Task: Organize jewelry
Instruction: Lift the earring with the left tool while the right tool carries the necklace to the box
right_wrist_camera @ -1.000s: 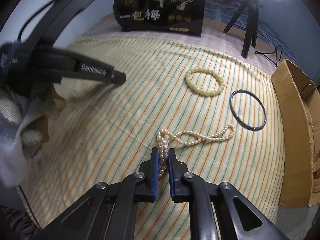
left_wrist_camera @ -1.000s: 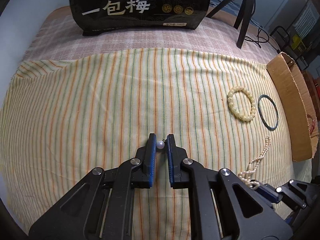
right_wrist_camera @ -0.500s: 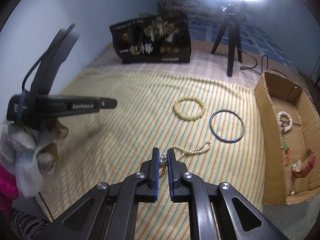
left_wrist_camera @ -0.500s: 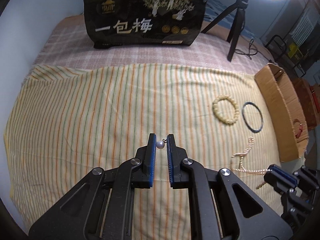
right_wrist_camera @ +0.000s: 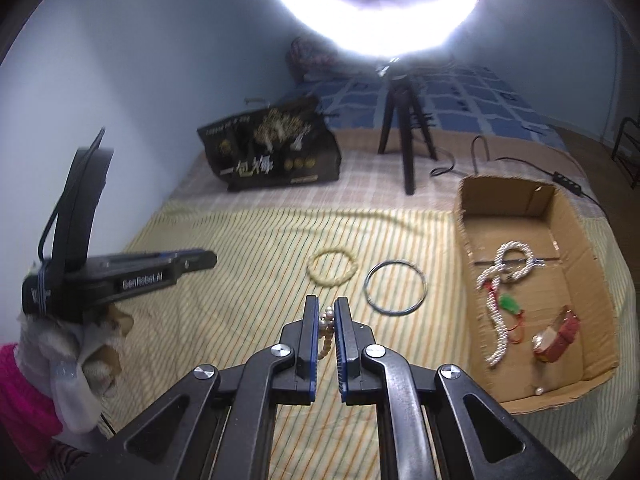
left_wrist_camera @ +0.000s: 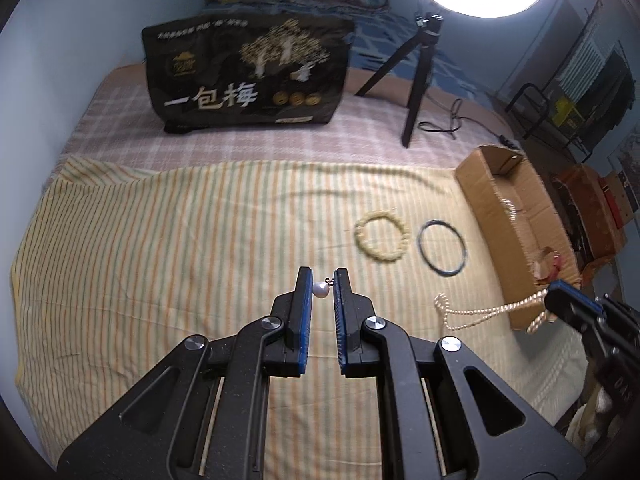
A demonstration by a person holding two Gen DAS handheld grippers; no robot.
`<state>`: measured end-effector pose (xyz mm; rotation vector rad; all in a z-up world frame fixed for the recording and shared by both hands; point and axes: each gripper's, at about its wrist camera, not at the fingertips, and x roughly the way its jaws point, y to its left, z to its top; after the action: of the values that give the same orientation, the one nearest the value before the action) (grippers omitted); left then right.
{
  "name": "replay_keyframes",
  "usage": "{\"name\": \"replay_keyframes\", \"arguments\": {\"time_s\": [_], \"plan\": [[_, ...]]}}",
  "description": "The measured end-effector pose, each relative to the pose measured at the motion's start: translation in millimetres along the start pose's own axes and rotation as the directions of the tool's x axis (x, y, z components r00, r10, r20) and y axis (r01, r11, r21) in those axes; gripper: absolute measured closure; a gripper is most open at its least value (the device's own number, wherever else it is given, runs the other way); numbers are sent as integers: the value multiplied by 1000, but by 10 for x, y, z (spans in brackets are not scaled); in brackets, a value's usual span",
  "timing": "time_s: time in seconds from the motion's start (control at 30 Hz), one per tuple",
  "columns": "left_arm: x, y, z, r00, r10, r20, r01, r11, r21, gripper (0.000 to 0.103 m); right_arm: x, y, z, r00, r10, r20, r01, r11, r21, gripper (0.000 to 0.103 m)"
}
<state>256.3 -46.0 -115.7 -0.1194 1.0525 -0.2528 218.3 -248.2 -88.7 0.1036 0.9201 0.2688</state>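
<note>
My left gripper (left_wrist_camera: 321,280) is shut on a single small pearl piece (left_wrist_camera: 321,289) and holds it above the striped cloth (left_wrist_camera: 160,260). My right gripper (right_wrist_camera: 326,312) is shut on a pearl necklace (right_wrist_camera: 326,334). In the left wrist view that necklace (left_wrist_camera: 480,313) hangs in loops from the right gripper (left_wrist_camera: 558,296), off the cloth, beside the cardboard box (left_wrist_camera: 492,208). A yellow bead bracelet (right_wrist_camera: 334,268) and a dark bangle (right_wrist_camera: 396,288) lie on the cloth ahead. The left gripper (right_wrist_camera: 208,259) shows at the left of the right wrist view.
The open cardboard box (right_wrist_camera: 464,240) at the cloth's right edge holds a thick pearl strand (right_wrist_camera: 508,264), a green pendant (right_wrist_camera: 509,303), a red watch (right_wrist_camera: 558,334) and a loose pearl (right_wrist_camera: 539,391). A black printed bag (left_wrist_camera: 248,76) and a ring light tripod (left_wrist_camera: 416,80) stand behind.
Both grippers have risen from the cloth with their grips unchanged. The pearl necklace has come off the cloth and now hangs from the right gripper, nearer the box.
</note>
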Motion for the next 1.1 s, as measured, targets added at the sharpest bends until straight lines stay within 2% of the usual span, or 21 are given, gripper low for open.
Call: {"name": "replay_keyframes", "arguments": {"time_s": [0.53, 1.1], "plan": [[-205, -672, 33, 994, -91, 55, 88, 995, 52, 95, -645, -458, 294, 985, 12, 170, -30, 994, 106, 98], [-193, -1679, 26, 982, -167, 86, 149, 971, 186, 95, -986, -1160, 434, 962, -142, 234, 104, 980, 169, 98]]}}
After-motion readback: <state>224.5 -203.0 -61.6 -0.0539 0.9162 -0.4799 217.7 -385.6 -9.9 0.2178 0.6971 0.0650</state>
